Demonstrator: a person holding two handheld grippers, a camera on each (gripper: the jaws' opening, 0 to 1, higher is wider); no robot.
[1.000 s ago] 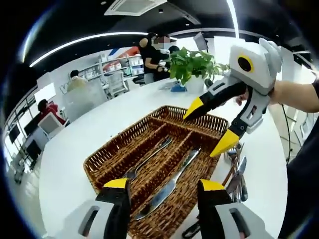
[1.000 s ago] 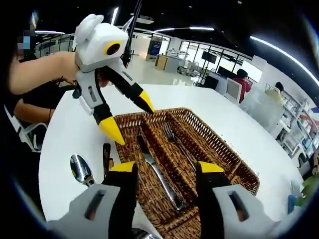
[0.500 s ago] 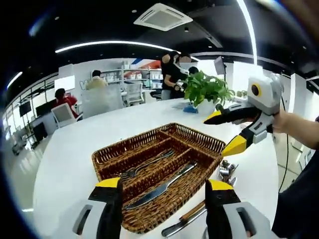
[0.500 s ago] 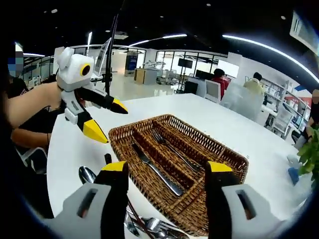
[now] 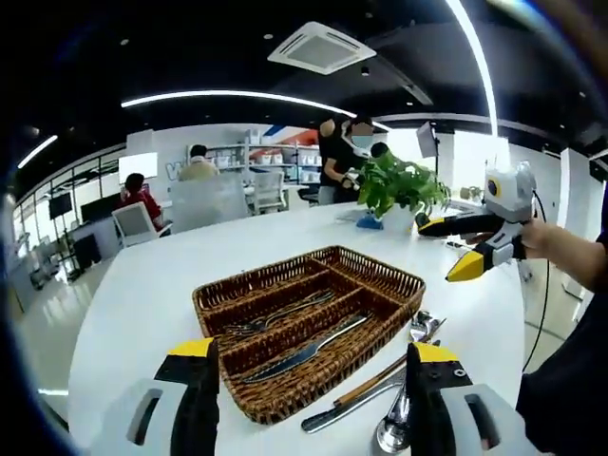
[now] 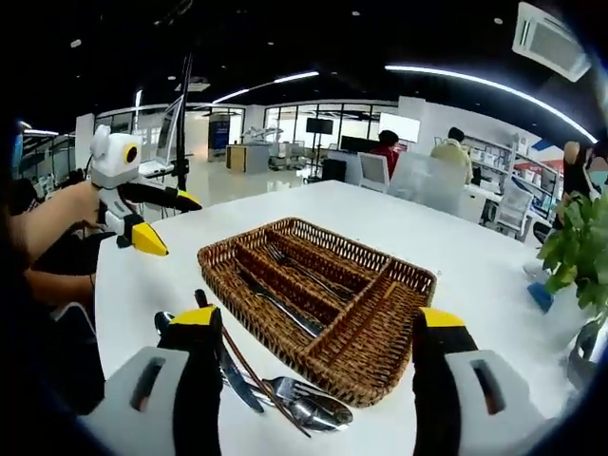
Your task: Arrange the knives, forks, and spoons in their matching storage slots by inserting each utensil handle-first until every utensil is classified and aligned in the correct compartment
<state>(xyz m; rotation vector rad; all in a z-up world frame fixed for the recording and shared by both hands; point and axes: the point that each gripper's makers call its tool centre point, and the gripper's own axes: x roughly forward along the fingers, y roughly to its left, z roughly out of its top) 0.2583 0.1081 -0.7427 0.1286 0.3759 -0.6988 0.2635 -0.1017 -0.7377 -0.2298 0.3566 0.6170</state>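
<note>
Both grippers have pulled back from the wicker tray, which looks smaller and farther off than a second ago, and each has drawn well away from the other. At present the left gripper hangs above the near edge of the white table with its fingers spread wide and empty. The right gripper is likewise parted and holds nothing; in the left gripper view it hovers off to the side near a potted plant. The tray has long compartments side by side and a short one across one end. A fork lies in one long slot and a knife in the next; the short slot holds nothing visible. Loose cutlery, including spoons and a wooden-handled knife, is piled on the table just beside the tray.
</note>
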